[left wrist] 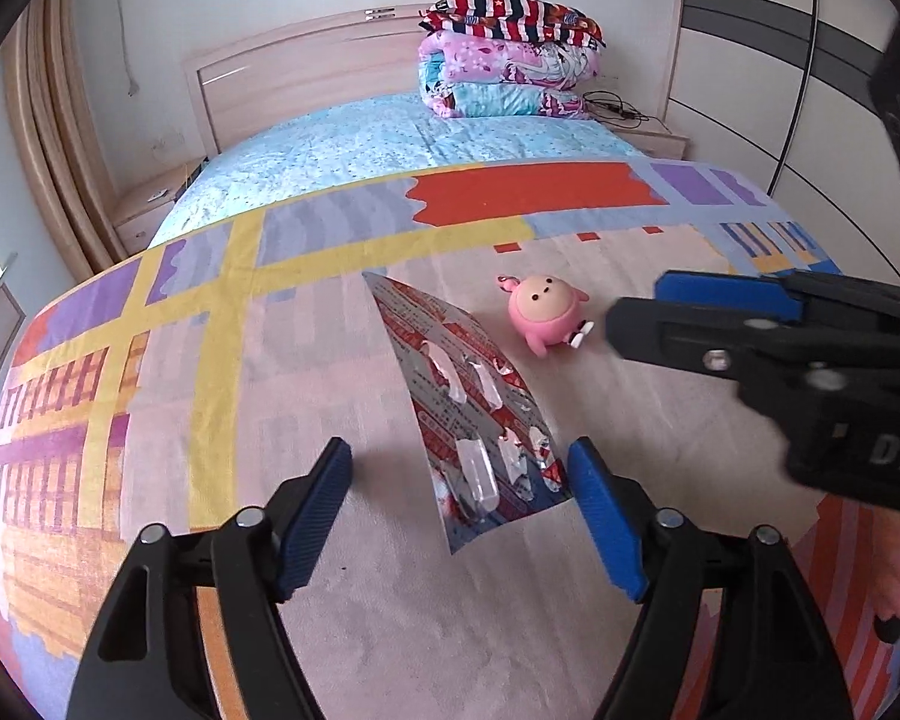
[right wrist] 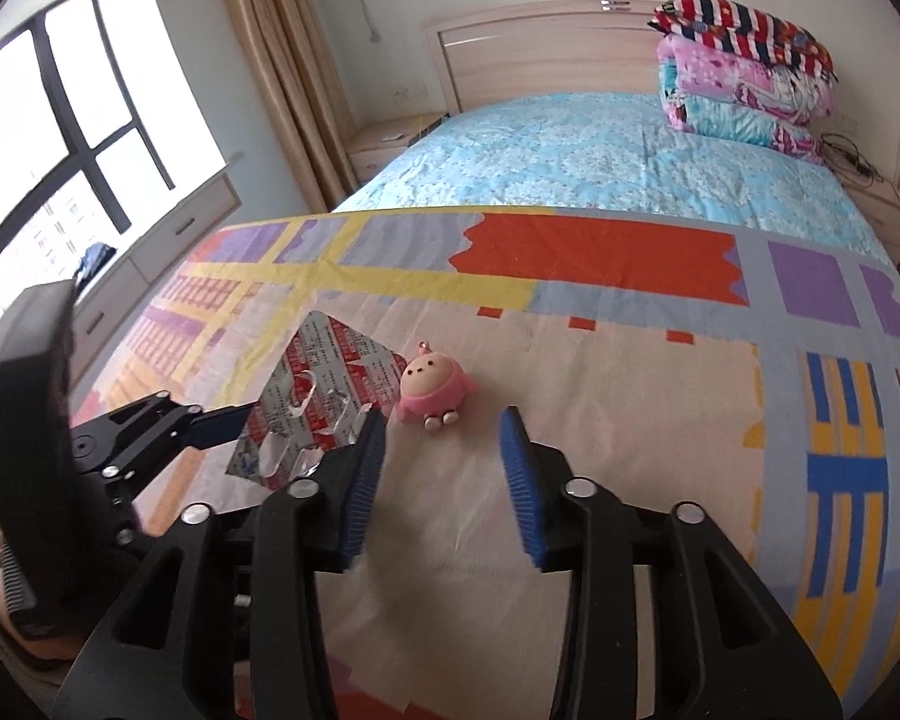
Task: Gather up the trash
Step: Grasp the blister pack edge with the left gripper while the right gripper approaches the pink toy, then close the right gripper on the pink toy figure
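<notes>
Left tool (left wrist: 459, 471): spread wide, nothing held, nearest the trash.
Wrapper (left wrist: 468, 402): flat on the bed blanket (left wrist: 270, 396), long axis running away between its fingers.
Right tool (right wrist: 444, 450): wide, empty, facing the pink toy (right wrist: 433, 391).

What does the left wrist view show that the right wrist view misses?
Left wrist only: the whole blister pack lying flat between the open left tongs, its near end included, plus wardrobe doors at right.
Right wrist only: the window, curtain and the open right tongs aimed just right of the pink toy, with the pack's near edge hidden.
Both: pack, toy, patterned blanket, folded quilts, headboard.
</notes>
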Demonstrator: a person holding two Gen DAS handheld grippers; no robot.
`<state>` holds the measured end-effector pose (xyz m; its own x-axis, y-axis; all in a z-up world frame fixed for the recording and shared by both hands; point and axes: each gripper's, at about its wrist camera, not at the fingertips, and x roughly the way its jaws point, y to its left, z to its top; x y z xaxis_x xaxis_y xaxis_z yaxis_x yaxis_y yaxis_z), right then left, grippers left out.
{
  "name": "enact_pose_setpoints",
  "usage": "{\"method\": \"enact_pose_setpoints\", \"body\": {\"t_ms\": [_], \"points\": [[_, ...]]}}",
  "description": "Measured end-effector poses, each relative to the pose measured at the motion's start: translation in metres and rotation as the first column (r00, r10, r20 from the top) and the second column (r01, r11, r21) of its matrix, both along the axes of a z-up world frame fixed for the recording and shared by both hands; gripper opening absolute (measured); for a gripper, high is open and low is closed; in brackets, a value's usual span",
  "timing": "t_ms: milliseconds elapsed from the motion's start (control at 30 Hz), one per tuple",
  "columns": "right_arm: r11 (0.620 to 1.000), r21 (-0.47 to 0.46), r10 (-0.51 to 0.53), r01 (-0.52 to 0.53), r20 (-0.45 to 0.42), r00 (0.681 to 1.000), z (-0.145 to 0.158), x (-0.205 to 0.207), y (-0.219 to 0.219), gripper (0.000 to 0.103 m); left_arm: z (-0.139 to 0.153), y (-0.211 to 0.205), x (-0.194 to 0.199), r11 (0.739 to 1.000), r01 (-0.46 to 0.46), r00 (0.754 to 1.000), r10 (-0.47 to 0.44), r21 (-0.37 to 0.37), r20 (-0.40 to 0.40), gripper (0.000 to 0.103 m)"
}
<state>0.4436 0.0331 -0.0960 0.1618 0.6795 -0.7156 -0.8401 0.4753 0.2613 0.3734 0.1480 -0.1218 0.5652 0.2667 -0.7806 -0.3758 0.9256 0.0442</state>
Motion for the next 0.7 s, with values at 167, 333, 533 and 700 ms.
{"method": "enact_pose_setpoints", "body": {"t_ms": [167,333,533,700], "points": [[1.0,-0.017,0.02,-0.02,0.022,1.0,-0.002,0.0,0.012,0.047,0.004,0.006,-0.005,1.0,-0.002,1.0,0.002,-0.013,0.014,0.025],[0.998,-0.048,0.035,-0.032,0.058,0.998,-0.005,-0.002,0.023,0.047,0.007,0.016,-0.015,0.997,0.013,0.998,-0.008,-0.079,0.062,0.009],[0.997,-0.075,0.01,-0.006,0.048,0.999,-0.014,0.002,0.029,0.045,0.016,0.019,-0.026,0.997,0.021,0.996,-0.014,-0.08,0.085,0.007],[0.997,-0.079,0.003,0.0,0.041,0.999,-0.013,0.0,0.027,0.035,0.024,0.017,-0.038,0.997,0.034,0.995,-0.027,-0.07,0.101,0.007]]}}
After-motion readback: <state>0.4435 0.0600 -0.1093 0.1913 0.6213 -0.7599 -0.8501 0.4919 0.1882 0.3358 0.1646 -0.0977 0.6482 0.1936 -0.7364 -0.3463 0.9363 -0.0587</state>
